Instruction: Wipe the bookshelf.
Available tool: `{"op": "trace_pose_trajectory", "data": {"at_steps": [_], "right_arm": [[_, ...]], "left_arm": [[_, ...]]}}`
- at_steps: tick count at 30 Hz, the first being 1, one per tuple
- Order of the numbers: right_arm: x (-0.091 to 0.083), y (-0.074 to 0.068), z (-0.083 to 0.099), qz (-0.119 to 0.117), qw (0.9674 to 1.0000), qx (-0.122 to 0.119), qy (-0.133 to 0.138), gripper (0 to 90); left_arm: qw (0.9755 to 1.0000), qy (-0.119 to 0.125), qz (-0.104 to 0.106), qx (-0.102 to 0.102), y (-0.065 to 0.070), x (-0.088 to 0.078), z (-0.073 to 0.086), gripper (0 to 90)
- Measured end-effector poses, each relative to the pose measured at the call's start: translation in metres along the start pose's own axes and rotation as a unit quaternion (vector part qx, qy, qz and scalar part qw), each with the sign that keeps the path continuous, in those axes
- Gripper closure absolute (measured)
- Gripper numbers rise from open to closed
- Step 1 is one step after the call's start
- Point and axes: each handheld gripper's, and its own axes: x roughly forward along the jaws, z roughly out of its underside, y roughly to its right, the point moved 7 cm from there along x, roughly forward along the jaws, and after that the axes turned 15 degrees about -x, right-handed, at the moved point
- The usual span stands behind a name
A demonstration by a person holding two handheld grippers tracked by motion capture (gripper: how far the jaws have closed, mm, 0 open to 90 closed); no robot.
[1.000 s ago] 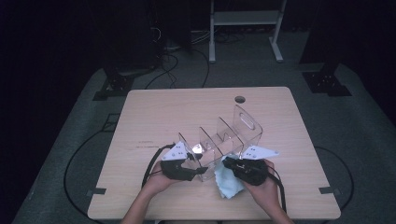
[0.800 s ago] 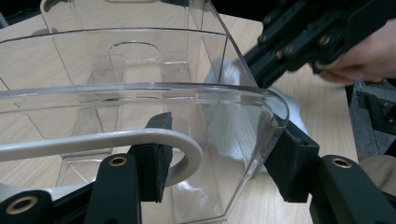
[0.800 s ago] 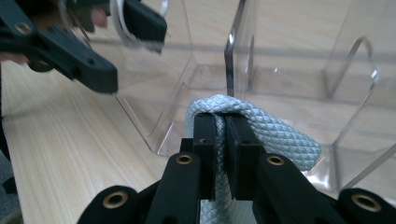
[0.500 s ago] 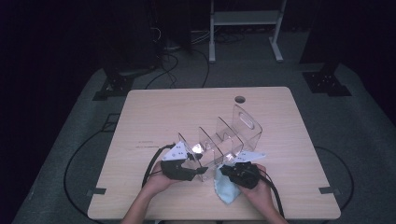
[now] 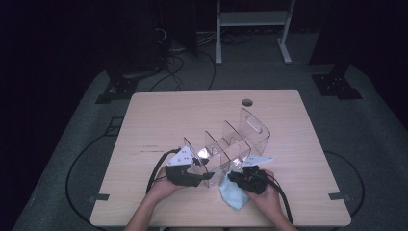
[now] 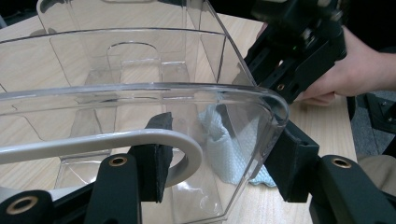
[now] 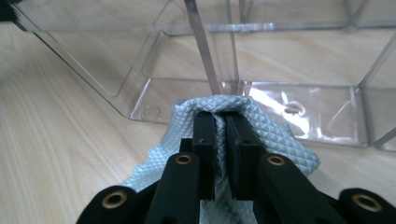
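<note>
Quilted pale-blue cloth (image 7: 275,135) beside clear ribbed plastic organizer (image 5: 226,144).

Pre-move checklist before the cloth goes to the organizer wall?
1. Right gripper shut on cloth: ok, fabric pinched between the jaws.
2. Left gripper steadying the organizer: ok, jaws straddle its near end wall, one pad inside, one outside.
3. Cloth against the organizer: cannot tell, it sits at the base edge.
4. Cloth spread for wiping: not ok, bunched up, part trailing on the table.
5. Organizer upright: ok, dividers stand, base flat.
6. Cables away from the cloth: ok in the high view.
</note>
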Motion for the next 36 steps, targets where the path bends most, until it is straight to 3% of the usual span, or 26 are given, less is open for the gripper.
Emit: {"op": "trace_pose_trajectory", "data": {"at_steps": [5,8,12,14,20,27,29,32,36], "right_arm": [[-0.019,-0.003,-0.018,0.020,0.9986,-0.019,0.045,82.5],[-0.015,-0.002,-0.013,0.013,0.9992,-0.014,0.036,82.6],[0.001,0.000,0.001,-0.002,1.0000,0.001,0.000,82.5],[0.000,0.001,0.001,-0.009,0.9999,0.011,0.002,82.4],[-0.022,0.001,-0.005,0.005,0.9997,0.000,0.024,82.5],[-0.072,0.026,-0.010,0.045,0.9967,0.009,0.067,82.6],[-0.086,0.040,-0.018,0.062,0.9949,0.010,0.079,82.6],[-0.098,0.056,-0.032,0.073,0.9928,0.013,0.094,82.7],[-0.098,0.073,-0.057,0.075,0.9935,-0.001,0.085,82.7]], "left_arm": [[1.0000,0.000,0.001,0.001,0.000,0.000,0.000,46.0],[1.0000,0.000,0.001,0.000,0.000,0.000,0.000,45.9],[1.0000,0.000,0.001,0.000,0.000,0.000,0.000,45.9],[1.0000,0.000,0.002,0.001,0.000,0.000,0.000,46.0],[1.0000,0.000,0.002,0.001,0.001,0.000,0.000,46.0],[1.0000,0.000,0.000,-0.003,0.001,0.001,0.000,45.9],[1.0000,-0.002,-0.003,-0.001,0.002,0.001,0.000,45.9],[1.0000,-0.003,-0.005,-0.002,0.003,0.001,0.000,45.8],[1.0000,-0.004,-0.003,-0.004,0.003,0.001,-0.001,45.8]]}}
